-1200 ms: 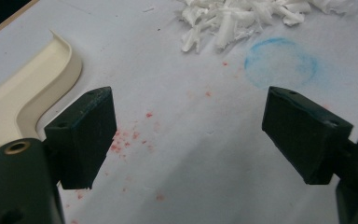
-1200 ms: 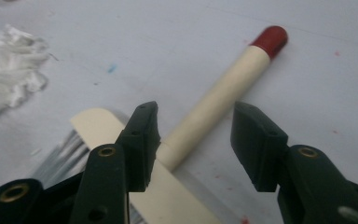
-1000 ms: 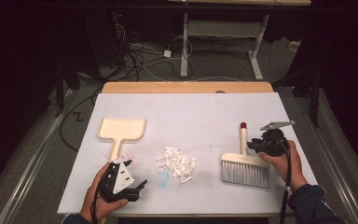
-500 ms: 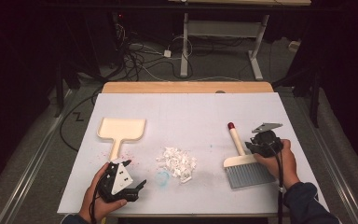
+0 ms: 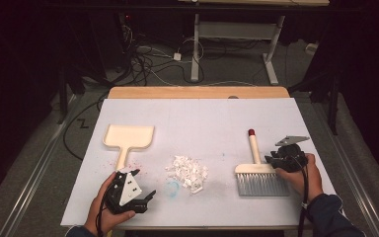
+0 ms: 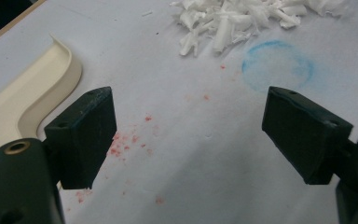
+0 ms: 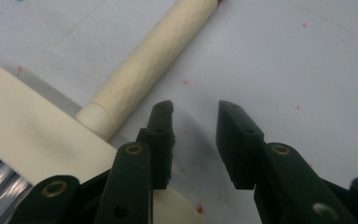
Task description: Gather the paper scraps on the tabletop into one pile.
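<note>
Paper scraps (image 5: 187,173) are heaped near the middle of the white table (image 5: 197,118), with a faint blue ring mark (image 5: 171,188) just beside them on the near left. A cream dustpan (image 5: 128,138) is laid to the left of the heap, pan end far, handle pointing near. A cream brush (image 5: 259,170) is laid to the right, its red-tipped handle pointing far and its grey bristles near.

Since the picture of a second ago, the brush has been shifted: it was then farther right with its head close under the right gripper (image 5: 286,157), and it is now seen set more toward the heap, handle turned more upright in the high view. The right gripper is held just beside the brush head, at its right. In the right gripper view its jaws are parted by a narrow gap with nothing between them, the brush handle (image 7: 149,60) lying apart to their left. The brush is thus judged to have been released or nudged rather than gripped, and a fresh grasp would be needed before sweeping.

The left gripper (image 5: 137,190) has been kept in place at the near left, jaws spread wide over bare table with red specks (image 6: 121,140), near the dustpan handle
</note>
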`<control>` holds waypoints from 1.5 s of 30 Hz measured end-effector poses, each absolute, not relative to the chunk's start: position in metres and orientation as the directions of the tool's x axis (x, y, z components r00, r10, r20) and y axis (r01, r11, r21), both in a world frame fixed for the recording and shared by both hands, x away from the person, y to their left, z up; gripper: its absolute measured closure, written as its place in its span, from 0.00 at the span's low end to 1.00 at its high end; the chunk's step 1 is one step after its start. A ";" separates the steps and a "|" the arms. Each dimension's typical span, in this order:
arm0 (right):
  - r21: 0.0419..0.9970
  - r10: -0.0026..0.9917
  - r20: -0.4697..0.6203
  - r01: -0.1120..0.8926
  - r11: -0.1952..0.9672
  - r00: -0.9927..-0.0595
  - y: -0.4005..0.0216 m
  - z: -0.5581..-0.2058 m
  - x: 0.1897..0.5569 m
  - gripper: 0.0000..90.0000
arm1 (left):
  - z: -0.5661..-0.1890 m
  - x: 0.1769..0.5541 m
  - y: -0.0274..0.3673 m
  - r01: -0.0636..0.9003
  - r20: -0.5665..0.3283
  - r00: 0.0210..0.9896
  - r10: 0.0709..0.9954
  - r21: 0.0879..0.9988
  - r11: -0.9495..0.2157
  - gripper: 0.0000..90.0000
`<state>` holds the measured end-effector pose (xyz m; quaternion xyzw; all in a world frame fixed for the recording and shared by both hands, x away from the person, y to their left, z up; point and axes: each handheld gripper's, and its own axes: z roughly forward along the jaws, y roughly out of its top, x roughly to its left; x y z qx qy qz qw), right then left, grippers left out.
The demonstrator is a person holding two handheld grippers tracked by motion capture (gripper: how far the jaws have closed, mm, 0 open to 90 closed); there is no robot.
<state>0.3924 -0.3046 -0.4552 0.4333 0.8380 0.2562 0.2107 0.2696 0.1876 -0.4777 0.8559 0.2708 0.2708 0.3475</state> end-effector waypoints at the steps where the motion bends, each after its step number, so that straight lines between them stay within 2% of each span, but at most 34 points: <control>1: 0.622 0.832 -0.136 0.607 0.494 -0.538 -0.303 -0.454 0.392 0.75 | -0.477 0.269 0.188 0.276 0.275 0.707 0.652 0.741 -0.612 0.19; 4: 0.679 0.832 -0.147 0.557 0.478 -0.535 -0.303 -0.442 0.386 0.71 | -0.477 0.269 0.189 0.278 0.271 0.705 0.655 0.745 -0.607 0.19; 9: 0.834 0.794 -0.155 0.353 0.424 -0.588 -0.302 -0.412 0.361 0.58 | -0.476 0.269 0.189 0.277 0.269 0.703 0.659 0.749 -0.602 0.19; 11: 0.868 0.782 -0.178 0.279 0.411 -0.598 -0.299 -0.405 0.348 0.49 | -0.476 0.269 0.189 0.279 0.268 0.700 0.661 0.750 -0.600 0.19; 15: 0.903 0.749 -0.214 0.165 0.396 -0.627 -0.296 -0.402 0.320 0.39 | -0.476 0.270 0.190 0.285 0.265 0.694 0.669 0.753 -0.594 0.19; 18: 0.912 0.747 -0.212 0.147 0.383 -0.630 -0.293 -0.410 0.300 0.31 | -0.477 0.268 0.190 0.294 0.267 0.691 0.672 0.745 -0.599 0.19; 22: 0.896 0.717 -0.245 0.130 0.424 -0.653 -0.288 -0.425 0.281 0.26 | -0.477 0.265 0.189 0.288 0.274 0.690 0.670 0.746 -0.601 0.19; 25: 0.885 0.731 -0.277 0.131 0.447 -0.624 -0.285 -0.428 0.276 0.23 | -0.477 0.264 0.189 0.283 0.279 0.693 0.665 0.743 -0.607 0.19; 45: 0.896 0.769 -0.266 0.144 0.420 -0.581 -0.291 -0.428 0.280 0.25 | -0.479 0.270 0.187 0.291 0.276 0.699 0.659 0.733 -0.615 0.19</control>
